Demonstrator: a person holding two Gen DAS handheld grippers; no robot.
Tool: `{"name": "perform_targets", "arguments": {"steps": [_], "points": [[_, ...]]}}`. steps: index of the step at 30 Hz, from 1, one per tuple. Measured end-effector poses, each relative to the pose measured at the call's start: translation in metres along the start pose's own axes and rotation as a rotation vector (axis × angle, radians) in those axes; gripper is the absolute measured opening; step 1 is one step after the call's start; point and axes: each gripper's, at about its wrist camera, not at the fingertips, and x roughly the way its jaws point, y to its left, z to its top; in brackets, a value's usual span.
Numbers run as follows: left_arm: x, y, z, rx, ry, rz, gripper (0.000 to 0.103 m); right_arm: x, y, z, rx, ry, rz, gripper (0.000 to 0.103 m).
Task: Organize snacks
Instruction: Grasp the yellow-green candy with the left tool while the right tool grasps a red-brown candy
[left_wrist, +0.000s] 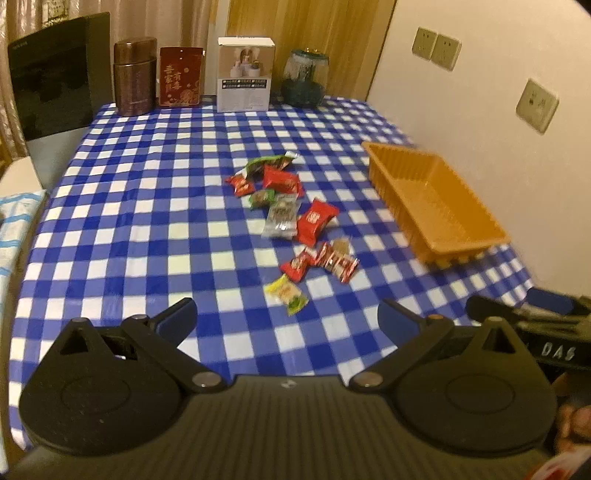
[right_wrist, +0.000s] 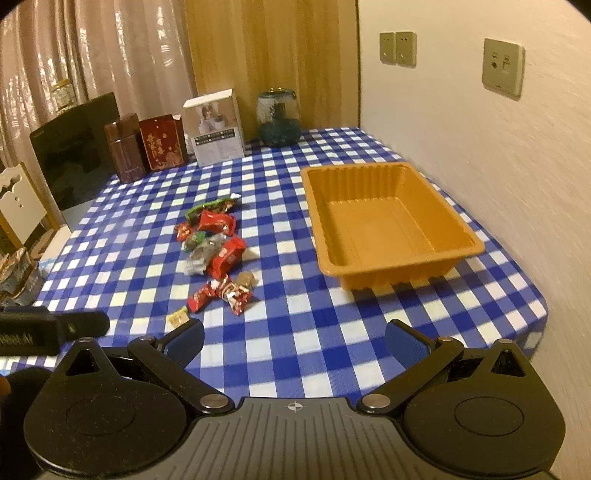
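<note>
One bare orange tray

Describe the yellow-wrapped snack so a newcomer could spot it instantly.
On the blue checked tablecloth, left of the orange tray, lies a line of snacks. The yellow-wrapped snack is the one nearest the cameras, alone, the only yellow among mostly red and green wrappers.

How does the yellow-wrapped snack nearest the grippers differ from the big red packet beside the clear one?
The yellow-wrapped snack is small, yellow with a green end, lying alone at the near end of the scatter. The big red packet is larger, plain red with a white label, touching the clear packet. Both lie flat on the checked tablecloth, outside the orange tray.
</note>
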Motion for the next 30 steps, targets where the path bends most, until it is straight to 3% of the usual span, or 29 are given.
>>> {"name": "perform_targets", "arguments": {"steps": [6,12,25,26,29,30], "points": [[0.007,0.02,0.025,0.023,-0.024,-0.005,0.103,0.014,0.004,0.01,-0.022,-0.009,0.023,0.103],[0.026,0.036,0.036,0.072,-0.039,-0.077,0.103,0.033,0.011,0.013,-0.042,0.001,0.055,0.103],[0.079,0.047,0.022,0.268,0.013,-0.109,0.099,0.07,0.019,0.013,-0.093,0.011,0.07,0.103],[0.084,0.048,0.02,0.273,0.022,-0.112,0.098,0.072,0.019,0.013,-0.096,0.013,0.07,0.102],[0.097,0.048,0.017,0.275,0.042,-0.14,0.093,0.084,0.019,0.013,-0.103,0.034,0.089,0.086],[0.101,0.048,0.016,0.285,0.049,-0.143,0.092,0.088,0.02,0.014,-0.105,0.042,0.093,0.086]]}}
